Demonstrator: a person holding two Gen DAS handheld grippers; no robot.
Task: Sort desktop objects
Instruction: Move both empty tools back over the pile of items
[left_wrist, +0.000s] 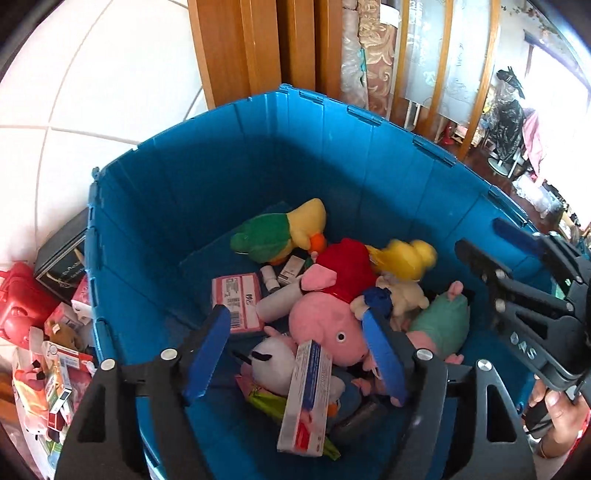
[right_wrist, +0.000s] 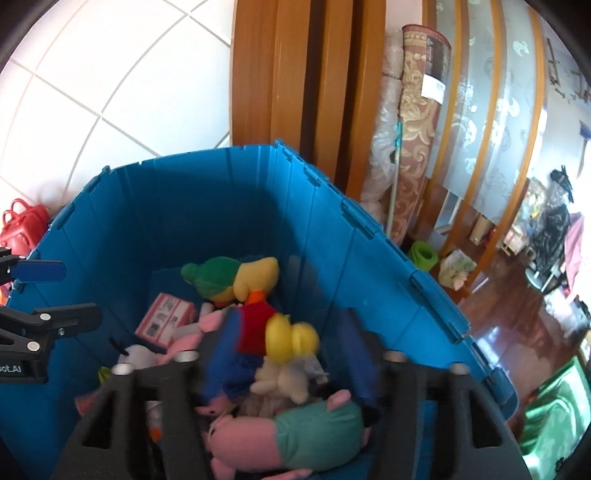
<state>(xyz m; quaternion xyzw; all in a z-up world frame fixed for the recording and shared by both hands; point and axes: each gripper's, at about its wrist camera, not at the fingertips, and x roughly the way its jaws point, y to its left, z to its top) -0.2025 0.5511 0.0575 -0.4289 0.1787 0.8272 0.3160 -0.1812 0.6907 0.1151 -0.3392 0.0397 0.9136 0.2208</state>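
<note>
A blue crate (left_wrist: 207, 173) holds plush toys and boxes: a pink pig in a red dress (left_wrist: 332, 317), a green and yellow duck (left_wrist: 280, 232), a yellow-haired doll (left_wrist: 406, 262), a pig in a teal dress (left_wrist: 439, 325), a pink box (left_wrist: 240, 299) and a long white box (left_wrist: 306, 398). My left gripper (left_wrist: 295, 354) hangs open and empty over the pile. My right gripper (right_wrist: 284, 354) is open over the doll (right_wrist: 291, 339) and the teal pig (right_wrist: 314, 432); it also shows in the left wrist view (left_wrist: 491, 236).
Left of the crate lie a red bag (left_wrist: 18, 306), a black box (left_wrist: 62, 258) and a heap of small packets (left_wrist: 51, 376). Behind stand a tiled wall, a wooden door frame (right_wrist: 314, 92) and rolled carpets (right_wrist: 413, 129). A green container (right_wrist: 554, 417) sits at the right.
</note>
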